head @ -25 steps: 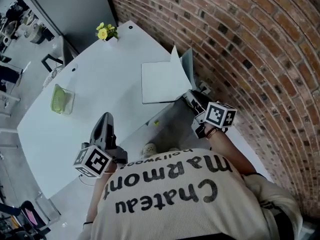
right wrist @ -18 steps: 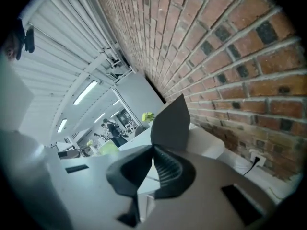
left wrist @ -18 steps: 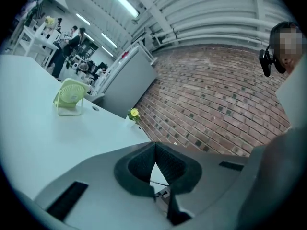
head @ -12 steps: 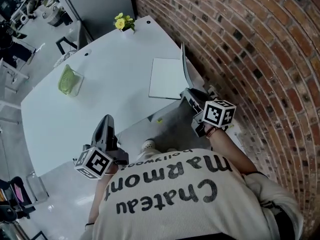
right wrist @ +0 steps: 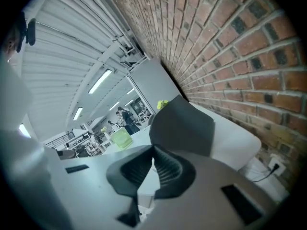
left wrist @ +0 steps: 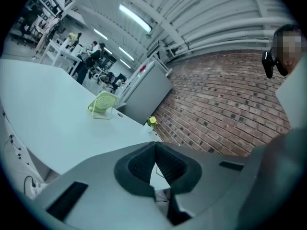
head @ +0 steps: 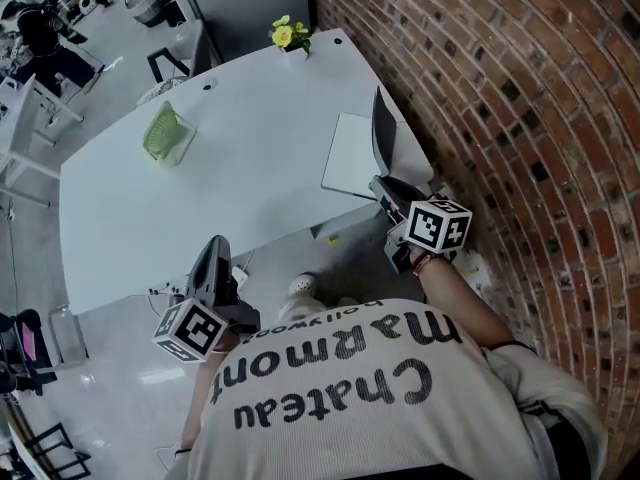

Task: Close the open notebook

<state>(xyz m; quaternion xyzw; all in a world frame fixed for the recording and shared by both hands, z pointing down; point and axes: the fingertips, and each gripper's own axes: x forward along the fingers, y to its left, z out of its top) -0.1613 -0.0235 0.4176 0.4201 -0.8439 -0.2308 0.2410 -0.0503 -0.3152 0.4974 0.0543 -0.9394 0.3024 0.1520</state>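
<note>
The notebook [head: 350, 163] is seen open just beyond the right gripper's [head: 379, 184] closed, empty jaws, its cover [right wrist: 184, 123] raised directly ahead; the left gripper [head: 214, 245], jaws likewise pressed together, is held well away.

Ceiling strip lights [left wrist: 136, 18] are shining high above the left tongs [left wrist: 154, 147], leaving the tabletop [head: 230, 188] ahead of them bright and softly shadowed. Both gripper views are curving and darkening at their edges; the head view is bowing the brick wall [head: 520, 118].
</note>
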